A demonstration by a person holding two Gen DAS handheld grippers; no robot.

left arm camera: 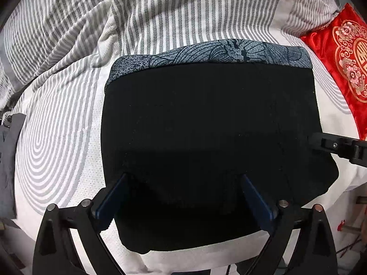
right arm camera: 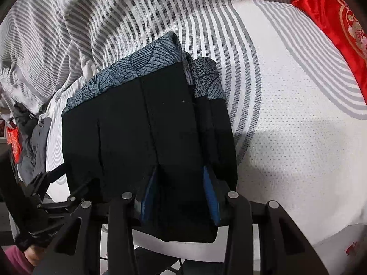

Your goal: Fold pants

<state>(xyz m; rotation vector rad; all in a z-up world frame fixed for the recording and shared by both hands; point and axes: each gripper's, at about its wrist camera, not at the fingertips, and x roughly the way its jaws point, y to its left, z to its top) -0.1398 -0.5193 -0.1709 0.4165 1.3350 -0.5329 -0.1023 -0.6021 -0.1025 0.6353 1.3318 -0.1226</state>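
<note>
Striped bedding (left arm camera: pixel 68 105) carries the folded black pants (left arm camera: pixel 206 126) flat, my left gripper (left arm camera: pixel 183 197) spread wide above them, my right gripper (right arm camera: pixel 181 183) half-closed pinching their near edge (right arm camera: pixel 183 217); next, I judge, release and smooth.

Striped bed (left arm camera: pixel 68 137): folded pants (left arm camera: pixel 206 126) (perhaps a red cushion (left arm camera: pixel 339 52))

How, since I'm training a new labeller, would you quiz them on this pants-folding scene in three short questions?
1. True or false: the left hand-held gripper stands wide open over the black pants.
2. What colour is the cushion beside the pants? A blue, B red, C green.
3. Fill in: seen from the left wrist, the patterned band runs along the pants' ___ edge (near or far).

Key: 1 true; 2 B; 3 far.
</note>
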